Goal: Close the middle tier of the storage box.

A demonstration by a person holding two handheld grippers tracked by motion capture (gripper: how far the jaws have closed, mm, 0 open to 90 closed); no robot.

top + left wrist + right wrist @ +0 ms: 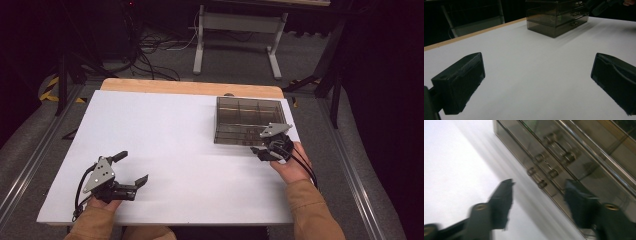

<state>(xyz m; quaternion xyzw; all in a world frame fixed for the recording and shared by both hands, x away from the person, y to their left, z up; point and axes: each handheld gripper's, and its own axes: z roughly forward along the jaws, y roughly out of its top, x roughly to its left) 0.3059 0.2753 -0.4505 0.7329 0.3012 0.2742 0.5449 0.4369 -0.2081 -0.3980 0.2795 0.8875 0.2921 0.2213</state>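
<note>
Right gripper [261,149] sits at the front face of the smoky clear drawer box [248,120], jaws partly apart with nothing between them. In the right gripper view the box front [564,162] is just ahead of the jaws and tilted across the frame. The lowest drawer's handle [536,178], a short bar on two metal knobs, lies just beyond the gap between the jaw tips, near but apart from them. A second handle [560,147] sits further up the front, beyond the first. The view is blurred, so fine contact is hard to call, but no pad looks pressed on anything. All drawers look flush with the front, none pulled out that I can see. Left gripper [131,172] rests low over the white table top [165,150], well apart from the box, jaws wide and empty. In its own view the box [557,17] is far ahead and to the right, with bare table between the jaws. Progress judgement: early. The approach to the drawer handle looks about done. Gripping the handle, pulling the drawer open and anything after that are still left. Can't tell if the drawers hold anything.
</note>
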